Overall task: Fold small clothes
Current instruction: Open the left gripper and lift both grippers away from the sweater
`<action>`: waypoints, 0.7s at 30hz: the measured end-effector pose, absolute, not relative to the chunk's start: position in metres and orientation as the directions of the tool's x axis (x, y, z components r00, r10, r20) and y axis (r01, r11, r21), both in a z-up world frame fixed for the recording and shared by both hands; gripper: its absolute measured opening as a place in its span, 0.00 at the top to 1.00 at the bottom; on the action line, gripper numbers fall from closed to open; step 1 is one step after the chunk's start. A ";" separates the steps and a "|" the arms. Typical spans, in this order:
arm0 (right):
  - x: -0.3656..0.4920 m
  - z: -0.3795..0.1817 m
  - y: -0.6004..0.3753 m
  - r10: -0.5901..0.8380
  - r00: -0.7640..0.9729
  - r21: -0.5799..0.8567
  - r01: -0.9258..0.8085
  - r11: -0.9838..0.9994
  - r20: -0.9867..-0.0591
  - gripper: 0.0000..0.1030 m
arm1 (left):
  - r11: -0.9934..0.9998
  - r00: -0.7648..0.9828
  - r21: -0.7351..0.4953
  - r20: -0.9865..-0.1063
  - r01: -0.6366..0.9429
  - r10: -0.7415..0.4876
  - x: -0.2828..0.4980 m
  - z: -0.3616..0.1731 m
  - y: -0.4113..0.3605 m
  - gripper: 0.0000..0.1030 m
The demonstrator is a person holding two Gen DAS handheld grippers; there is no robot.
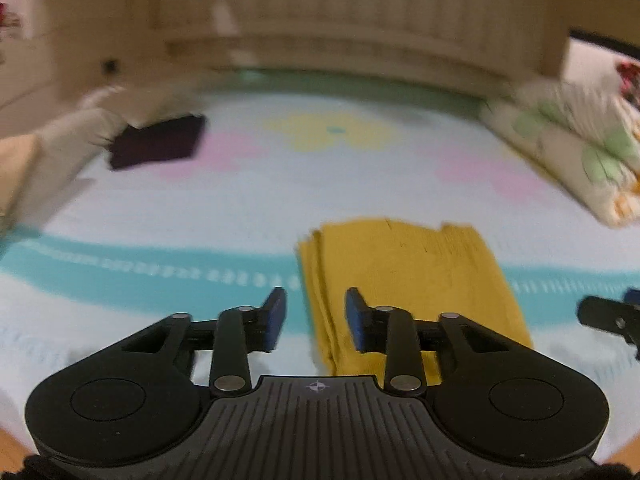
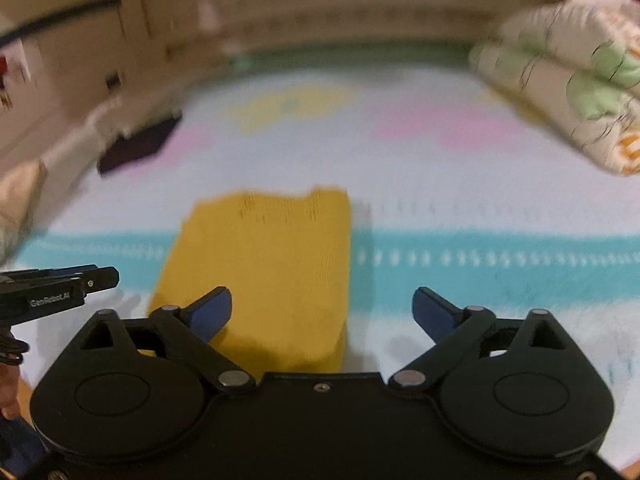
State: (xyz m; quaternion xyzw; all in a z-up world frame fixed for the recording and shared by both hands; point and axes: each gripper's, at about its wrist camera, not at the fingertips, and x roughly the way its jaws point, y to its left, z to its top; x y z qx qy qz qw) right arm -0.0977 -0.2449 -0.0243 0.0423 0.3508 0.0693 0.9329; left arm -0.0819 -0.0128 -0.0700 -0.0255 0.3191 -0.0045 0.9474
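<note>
A folded mustard-yellow garment (image 1: 408, 280) lies flat on a pale blue patterned bed cover (image 1: 200, 208). My left gripper (image 1: 316, 320) is open and empty, with its fingers either side of the garment's stacked left edge. In the right wrist view the same garment (image 2: 272, 264) lies ahead and left. My right gripper (image 2: 322, 312) is wide open and empty, with its left fingertip over the garment's near part and its right fingertip over the cover. The views are motion-blurred.
A dark purple folded cloth (image 1: 156, 142) lies at the far left beside cream bedding (image 1: 68, 136). A floral folded quilt (image 1: 580, 144) sits at the right. A wooden headboard (image 1: 360, 20) runs along the back. The left gripper's side (image 2: 60, 288) shows in the right wrist view.
</note>
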 end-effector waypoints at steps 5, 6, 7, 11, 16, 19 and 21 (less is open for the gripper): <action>-0.107 -0.020 -0.244 0.161 0.768 0.127 -0.105 0.986 -0.619 0.00 | 0.999 0.754 -0.040 -0.655 0.027 -0.047 -0.092 -0.072 -0.017 0.56; -0.106 -0.021 -0.244 0.164 0.756 0.125 -0.109 0.986 -0.633 0.00 | 0.999 0.735 -0.035 -0.676 0.038 -0.052 -0.091 -0.075 -0.018 0.56; -0.104 -0.024 -0.243 0.169 0.742 0.126 -0.113 0.985 -0.648 0.00 | 0.999 0.717 -0.028 -0.696 0.045 -0.051 -0.091 -0.079 -0.021 0.56; -0.109 -0.031 -0.232 0.154 0.688 0.085 -0.133 0.987 -0.709 0.00 | 0.999 0.667 -0.004 -0.745 0.048 -0.035 -0.093 -0.091 -0.023 0.56; -0.107 -0.041 -0.214 0.073 0.666 -0.020 -0.132 0.991 -0.742 0.01 | 0.997 0.652 0.025 -0.757 0.072 -0.028 -0.095 -0.095 -0.027 0.56; -0.110 -0.041 -0.212 0.069 0.681 -0.006 -0.108 0.994 -0.729 0.01 | 0.997 0.661 0.056 -0.750 0.052 0.008 -0.100 -0.095 -0.030 0.56; -0.110 -0.041 -0.213 0.053 0.679 0.004 -0.073 0.997 -0.733 0.01 | 0.998 0.662 0.059 -0.749 0.027 0.026 -0.102 -0.095 -0.029 0.56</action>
